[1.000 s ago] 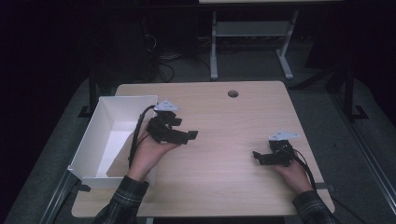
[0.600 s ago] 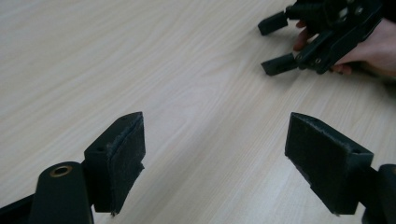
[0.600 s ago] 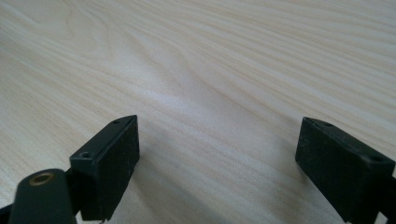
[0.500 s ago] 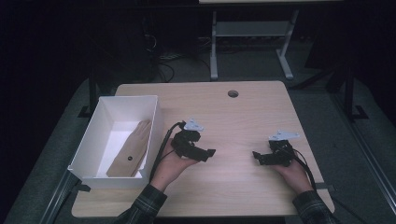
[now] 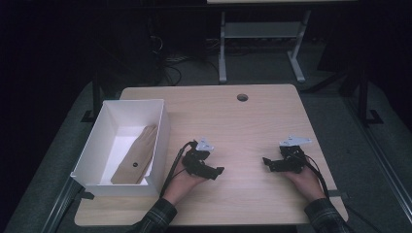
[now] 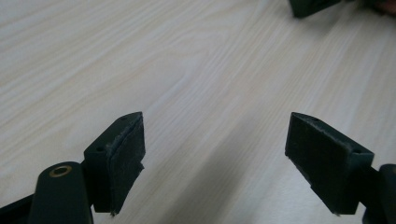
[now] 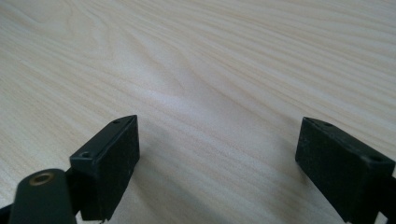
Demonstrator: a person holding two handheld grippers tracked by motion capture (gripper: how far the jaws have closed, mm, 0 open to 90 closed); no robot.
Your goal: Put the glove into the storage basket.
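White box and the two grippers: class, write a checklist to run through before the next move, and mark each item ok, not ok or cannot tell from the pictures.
1. Tan glove lies fully inside the white box: ok.
2. Left gripper open, nothing between its fingers: ok.
3. Right gripper open, nothing between its fingers: ok.
4. Both grippers apart from each other over the bare wooden table: ok.
5. White box sits wholly on the table, not overhanging its left edge: cannot tell.
6. Left gripper's cable clear of the box: ok.
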